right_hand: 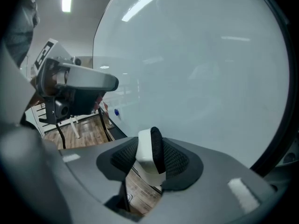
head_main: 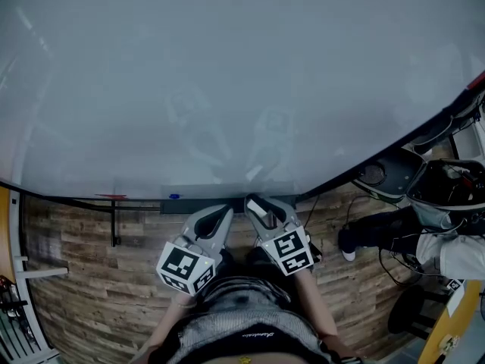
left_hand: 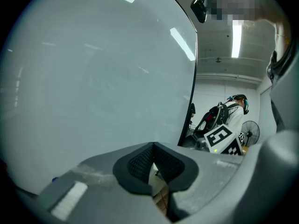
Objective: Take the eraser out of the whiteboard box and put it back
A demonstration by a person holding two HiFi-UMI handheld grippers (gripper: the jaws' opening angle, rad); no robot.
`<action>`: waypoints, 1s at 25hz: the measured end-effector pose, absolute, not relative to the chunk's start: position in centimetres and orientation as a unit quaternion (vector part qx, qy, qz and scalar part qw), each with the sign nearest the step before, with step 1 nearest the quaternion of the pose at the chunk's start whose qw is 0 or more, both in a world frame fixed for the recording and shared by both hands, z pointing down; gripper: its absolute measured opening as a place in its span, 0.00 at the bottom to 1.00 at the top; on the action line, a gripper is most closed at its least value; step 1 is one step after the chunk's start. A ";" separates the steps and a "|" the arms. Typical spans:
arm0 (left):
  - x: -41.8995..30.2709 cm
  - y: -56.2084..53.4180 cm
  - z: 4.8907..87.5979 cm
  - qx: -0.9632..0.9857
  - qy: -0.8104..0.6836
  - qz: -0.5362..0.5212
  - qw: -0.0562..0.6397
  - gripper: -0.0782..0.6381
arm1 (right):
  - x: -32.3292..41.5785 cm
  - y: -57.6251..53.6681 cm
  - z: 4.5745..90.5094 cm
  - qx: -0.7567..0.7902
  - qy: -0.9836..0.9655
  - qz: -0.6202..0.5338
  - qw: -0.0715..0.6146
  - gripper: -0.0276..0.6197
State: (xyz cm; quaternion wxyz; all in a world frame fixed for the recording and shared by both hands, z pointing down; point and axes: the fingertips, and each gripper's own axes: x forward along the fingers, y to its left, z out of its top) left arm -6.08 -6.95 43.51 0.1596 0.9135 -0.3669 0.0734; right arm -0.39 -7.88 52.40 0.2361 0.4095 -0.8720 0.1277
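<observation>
A white eraser with a black felt face (right_hand: 150, 150) stands between the pads of my right gripper (right_hand: 149, 160), which is shut on it. In the head view that right gripper (head_main: 258, 206) holds the eraser (head_main: 258, 213) just in front of the dark grey whiteboard box (head_main: 189, 204), a tray along the whiteboard's (head_main: 227, 82) lower edge. My left gripper (head_main: 218, 220) hangs beside it on the left, a little below the box. Its pads (left_hand: 140, 164) sit together with only a thin slit and nothing between them.
A small blue piece (head_main: 174, 196) and a red one (head_main: 112, 196) sit on the board's lower edge. A stand leg (head_main: 114, 222) drops to the wood floor (head_main: 91, 271). Black equipment and cables (head_main: 379, 177) and a person's white sleeve (head_main: 462, 256) crowd the right.
</observation>
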 end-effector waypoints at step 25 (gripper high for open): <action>-4.2 -8.3 42.9 0.922 -0.349 0.068 0.150 0.11 | 0.4 -7.7 42.4 0.409 -0.888 0.081 0.192 0.29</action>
